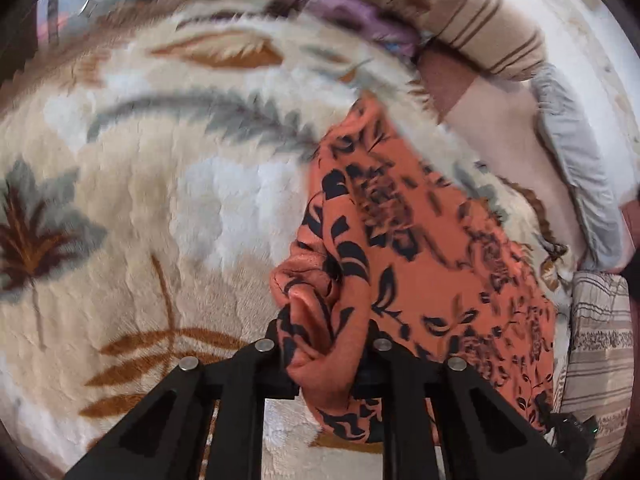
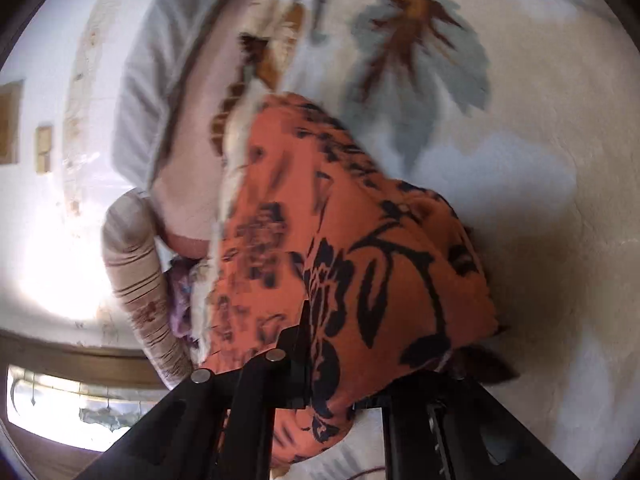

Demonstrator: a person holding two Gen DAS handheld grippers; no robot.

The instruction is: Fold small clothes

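Observation:
An orange garment with a black floral print (image 1: 400, 240) stretches over a cream plush blanket with leaf patterns (image 1: 140, 200). My left gripper (image 1: 326, 344) is shut on a bunched edge of this garment, the cloth pinched between its black fingers. In the right wrist view the same orange garment (image 2: 340, 240) drapes over my right gripper (image 2: 332, 364), which is shut on its other end. The cloth hides the fingertips of both grippers. The blanket (image 2: 540, 220) lies beneath.
A striped beige bolster (image 1: 460, 12) and a purple cloth (image 1: 360, 16) lie at the far edge of the bed. A grey-edged pink mattress (image 1: 560, 152) and a striped pillow (image 1: 600, 340) sit at the right. A white wall (image 2: 40, 240) and a window (image 2: 80, 412) show left.

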